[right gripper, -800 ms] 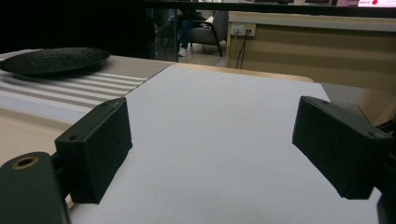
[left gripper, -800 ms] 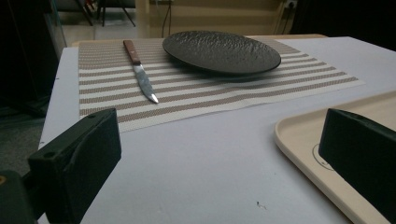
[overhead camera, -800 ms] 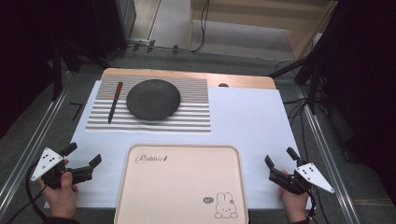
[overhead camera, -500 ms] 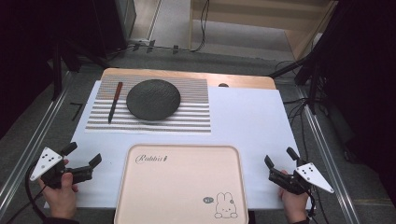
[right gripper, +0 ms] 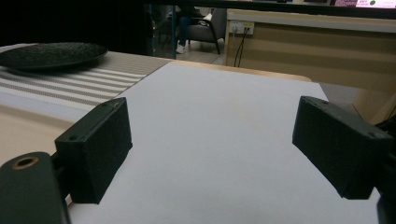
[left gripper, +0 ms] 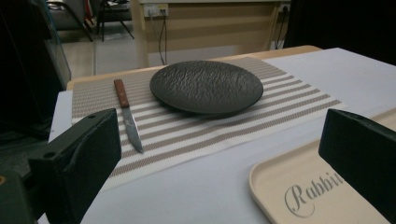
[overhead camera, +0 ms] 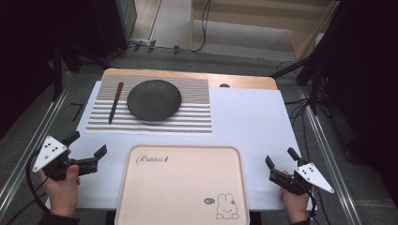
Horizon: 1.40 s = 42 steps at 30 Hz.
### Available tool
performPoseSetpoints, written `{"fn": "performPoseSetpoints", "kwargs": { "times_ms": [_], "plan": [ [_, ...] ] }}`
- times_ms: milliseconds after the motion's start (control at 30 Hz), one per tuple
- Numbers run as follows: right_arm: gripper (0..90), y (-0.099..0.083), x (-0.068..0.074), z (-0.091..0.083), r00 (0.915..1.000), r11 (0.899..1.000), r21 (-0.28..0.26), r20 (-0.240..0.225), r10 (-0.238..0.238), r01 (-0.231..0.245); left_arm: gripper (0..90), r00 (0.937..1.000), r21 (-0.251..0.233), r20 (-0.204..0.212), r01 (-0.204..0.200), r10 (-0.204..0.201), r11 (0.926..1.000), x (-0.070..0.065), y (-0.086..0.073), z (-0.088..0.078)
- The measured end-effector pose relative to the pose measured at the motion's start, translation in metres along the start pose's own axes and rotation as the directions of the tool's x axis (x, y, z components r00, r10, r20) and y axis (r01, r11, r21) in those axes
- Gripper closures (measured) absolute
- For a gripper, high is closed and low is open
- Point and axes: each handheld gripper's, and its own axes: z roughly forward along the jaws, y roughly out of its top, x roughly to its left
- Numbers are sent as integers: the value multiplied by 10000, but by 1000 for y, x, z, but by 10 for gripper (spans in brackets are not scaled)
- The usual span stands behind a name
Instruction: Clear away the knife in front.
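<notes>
Left tool (overhead camera: pixel 86 148): jaws apart, nothing between, beside left edge of beige tray (overhead camera: pixel 180 187). Right tool (overhead camera: pixel 280 163): jaws apart, nothing between, just right of tray. Tray: near edge of white-covered surface (overhead camera: pixel 248 117), rabbit print. Striped placemat (overhead camera: pixel 197 110) at far left, well apart from both tools; bears dark textured plate (overhead camera: pixel 154 99) and wooden-handled knife (overhead camera: pixel 115 101), knife just left of plate.
</notes>
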Motion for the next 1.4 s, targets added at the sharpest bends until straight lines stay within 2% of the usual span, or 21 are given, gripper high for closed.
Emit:
{"fn": "performPoseSetpoints", "kwargs": {
  "times_ms": [100, 233, 667, 1133, 1400],
  "plan": [
    [102, 0, 0, 0, 10000, 10000, -13, 2, -14, 14, 0, 10000, 82, 47, 51, -51, 10000, 3, 7, 7],
    [102, 0, 1, 0, 10000, 10000, 28, 20, -35, 35, 0, 9999, 258, 87, -69, 67, 9996, 4, 13, 18],
    [102, -1, 2, -2, 10000, 9999, -70, 32, -76, 76, 0, 9996, 388, 189, 214, -222, 9990, 19, 32, 43],
    [102, -1, 2, -1, 9999, 9999, -41, 64, -128, 128, 0, 10000, 632, 55, 65, -68, 9980, 32, 53, 68],
    [102, -1, 2, -2, 9999, 9999, -43, 46, -107, 108, 0, 9995, 969, -140, 284, -271, 9949, 49, 58, 84]
  ]
}}
